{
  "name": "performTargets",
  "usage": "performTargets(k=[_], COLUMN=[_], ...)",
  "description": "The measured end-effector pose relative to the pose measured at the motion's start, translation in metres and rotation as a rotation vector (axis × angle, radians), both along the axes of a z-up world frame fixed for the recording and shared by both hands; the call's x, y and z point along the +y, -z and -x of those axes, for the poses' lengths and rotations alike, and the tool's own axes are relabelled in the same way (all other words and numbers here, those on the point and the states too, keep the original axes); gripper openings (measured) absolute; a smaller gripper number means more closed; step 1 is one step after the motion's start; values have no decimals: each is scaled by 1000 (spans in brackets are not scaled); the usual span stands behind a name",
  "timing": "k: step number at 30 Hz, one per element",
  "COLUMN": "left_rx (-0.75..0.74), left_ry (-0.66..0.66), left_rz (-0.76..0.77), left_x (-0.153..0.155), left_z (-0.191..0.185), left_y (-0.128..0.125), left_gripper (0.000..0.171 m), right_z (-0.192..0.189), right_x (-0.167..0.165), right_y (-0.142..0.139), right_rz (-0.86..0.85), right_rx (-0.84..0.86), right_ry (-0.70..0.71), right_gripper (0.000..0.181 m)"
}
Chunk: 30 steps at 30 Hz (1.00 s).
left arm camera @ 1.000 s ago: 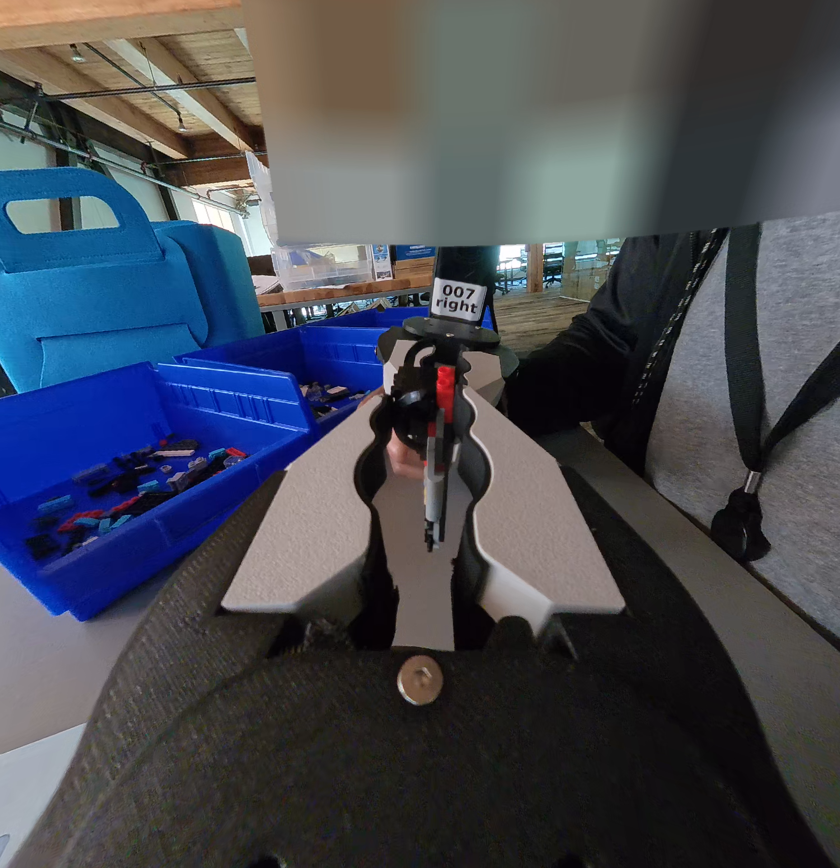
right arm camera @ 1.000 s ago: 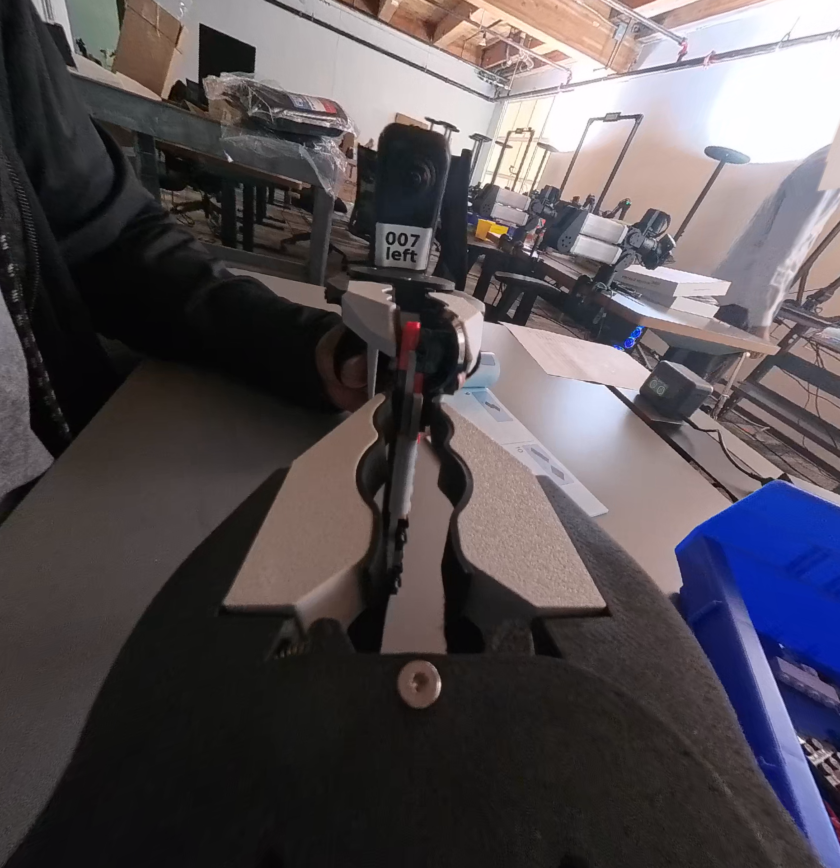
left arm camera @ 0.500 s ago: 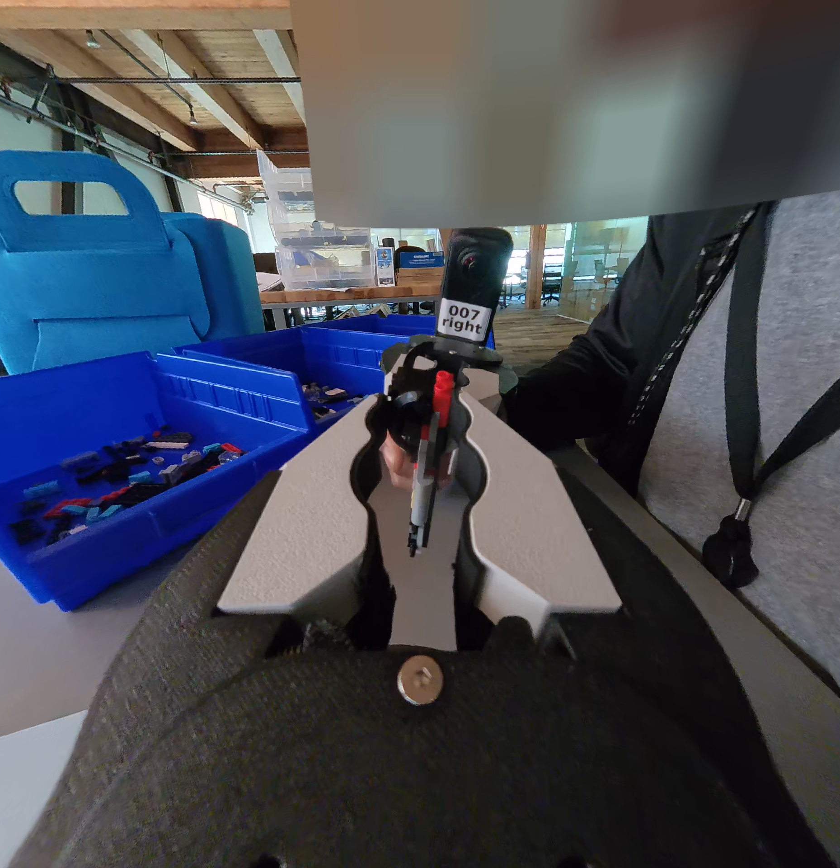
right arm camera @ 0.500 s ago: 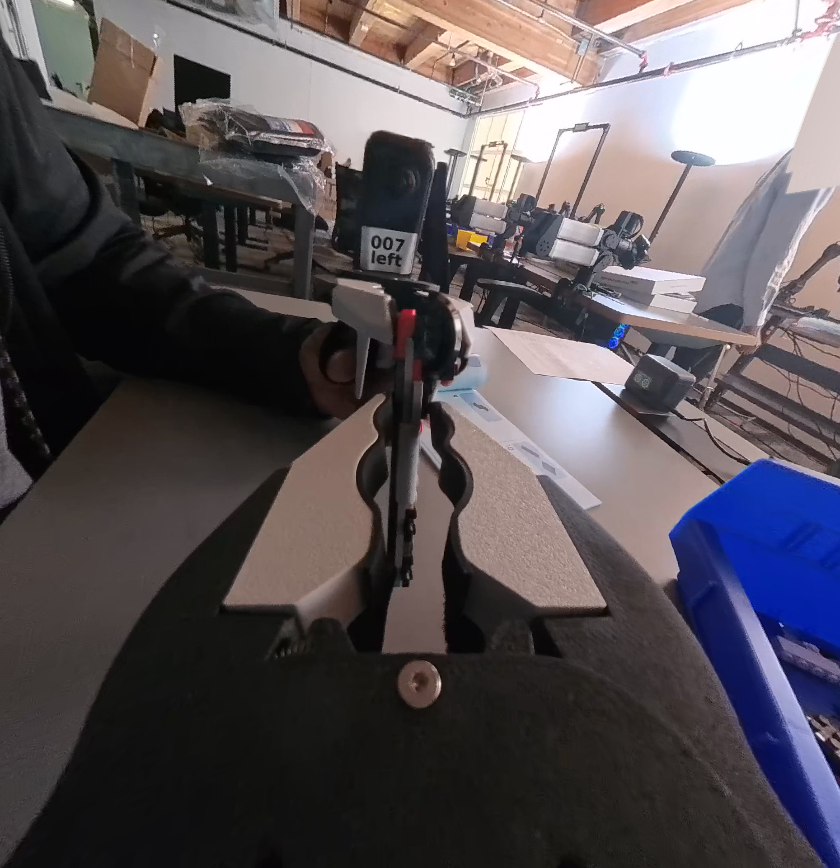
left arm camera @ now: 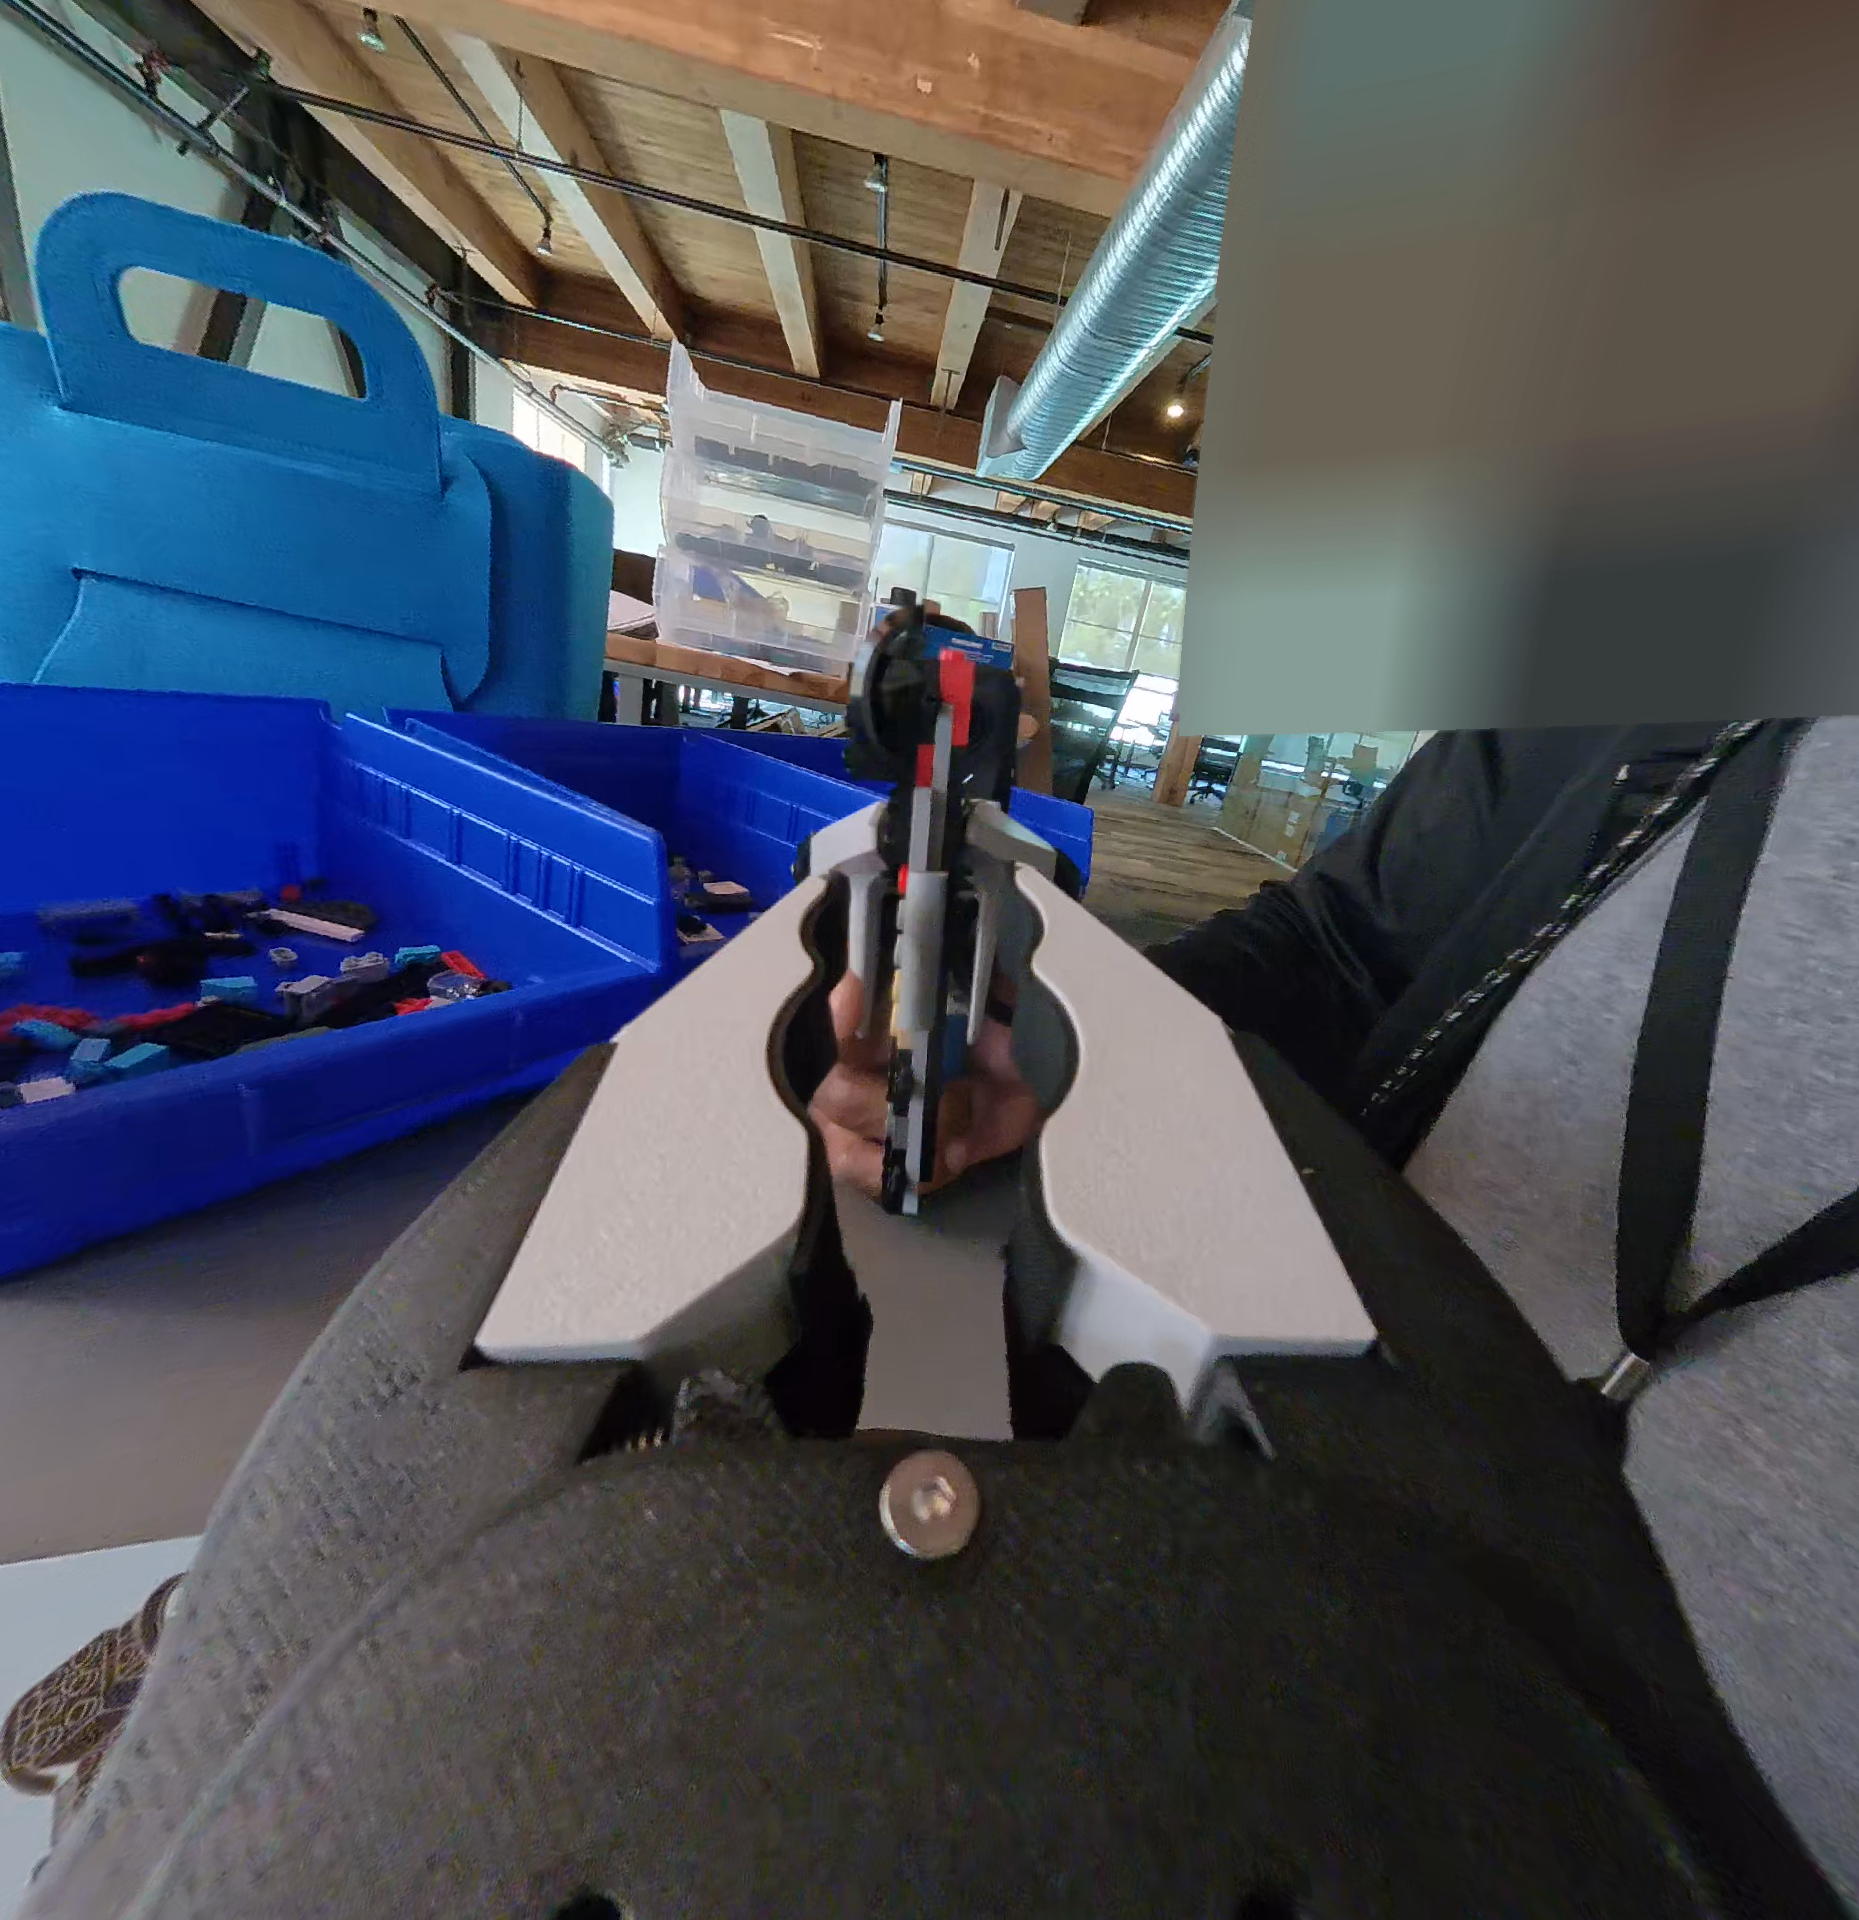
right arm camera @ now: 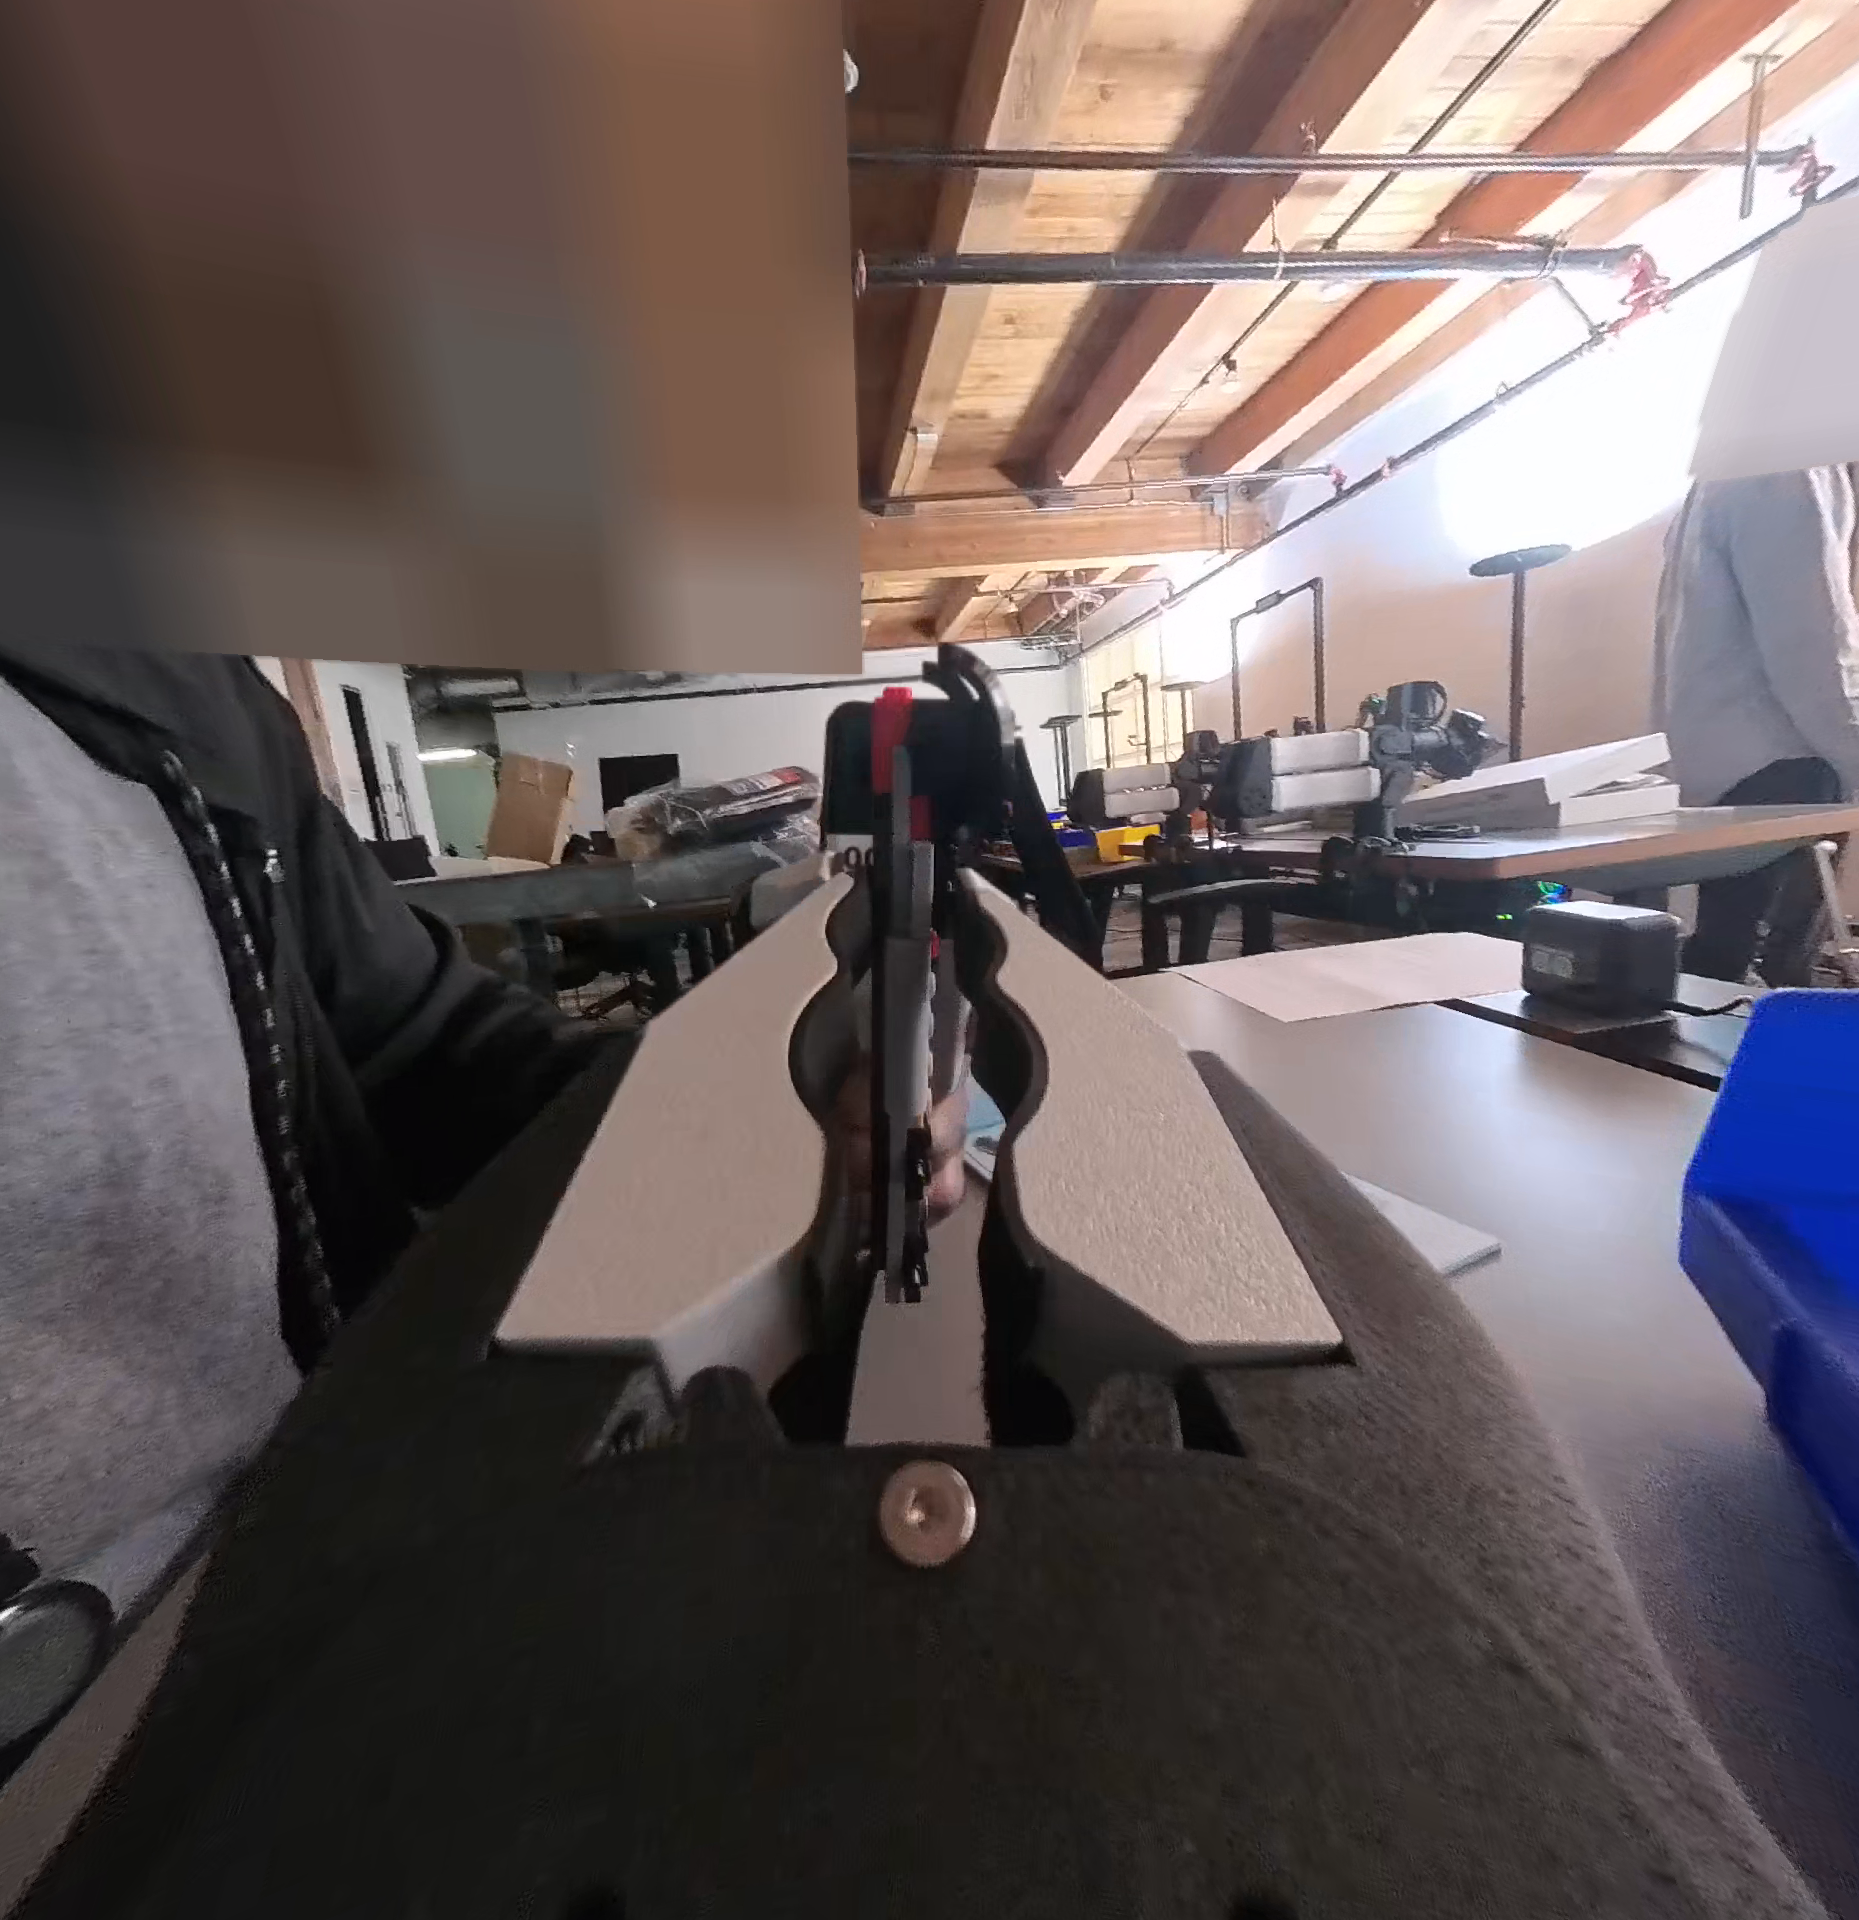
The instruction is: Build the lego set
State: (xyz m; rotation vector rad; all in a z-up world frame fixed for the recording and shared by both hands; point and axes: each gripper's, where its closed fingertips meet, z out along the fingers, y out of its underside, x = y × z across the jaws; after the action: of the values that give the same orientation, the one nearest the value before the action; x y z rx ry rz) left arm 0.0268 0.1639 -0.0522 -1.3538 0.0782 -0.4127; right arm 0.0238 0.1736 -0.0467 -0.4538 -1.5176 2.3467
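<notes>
A thin lego assembly (left arm camera: 923, 935) of grey, black and red pieces is held edge-on in the air between my two grippers, which face each other. My left gripper (left arm camera: 920, 883) is shut on it, with its lower end reaching back between the jaws. My right gripper (right arm camera: 904, 883) is shut on the same assembly (right arm camera: 904, 1018) from the other side. The right gripper's grey fingers (left arm camera: 992, 894) show just inside the left gripper's tips. A hand (left arm camera: 852, 1122) shows behind the assembly.
Two blue bins stand at left, the near one (left arm camera: 312, 1122) holding several loose pieces, the other (left arm camera: 759, 800) behind it. A blue foam case (left arm camera: 229, 499) is beyond. The person's torso (left arm camera: 1683, 1039) is close at right. Another blue bin (right arm camera: 1818, 1195), a paper sheet (right arm camera: 1424, 1226) and a black device (right arm camera: 1600, 951) lie on the table (right arm camera: 1476, 1091). Both grippers' tips are close together, under 4 cm apart.
Both grippers have tilted upward together with the assembly between them, so more ceiling shows and the bins and table sit lower. The grip on the assembly looks unchanged.
</notes>
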Motion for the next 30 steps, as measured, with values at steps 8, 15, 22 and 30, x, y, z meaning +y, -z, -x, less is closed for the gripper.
performTargets(k=[8,15,22,30], left_rx=[2,24,41,103], left_ry=[-4,-15,-23,-63], left_rz=[-7,-26,-34,-33], left_x=[-2,-2,-1,-2], left_z=[-4,-5,-7,-7], left_y=[-5,-7,-7,-5], left_gripper=[22,14,14,14], right_z=[-2,-2,-3,-4], right_x=[-17,-17,-21,-24], right_y=[2,3,5,6], right_rz=[-18,-15,-37,-65], right_rx=[11,8,9,23], right_ry=[-47,-51,-57,-55], right_gripper=[18,18,18,17])
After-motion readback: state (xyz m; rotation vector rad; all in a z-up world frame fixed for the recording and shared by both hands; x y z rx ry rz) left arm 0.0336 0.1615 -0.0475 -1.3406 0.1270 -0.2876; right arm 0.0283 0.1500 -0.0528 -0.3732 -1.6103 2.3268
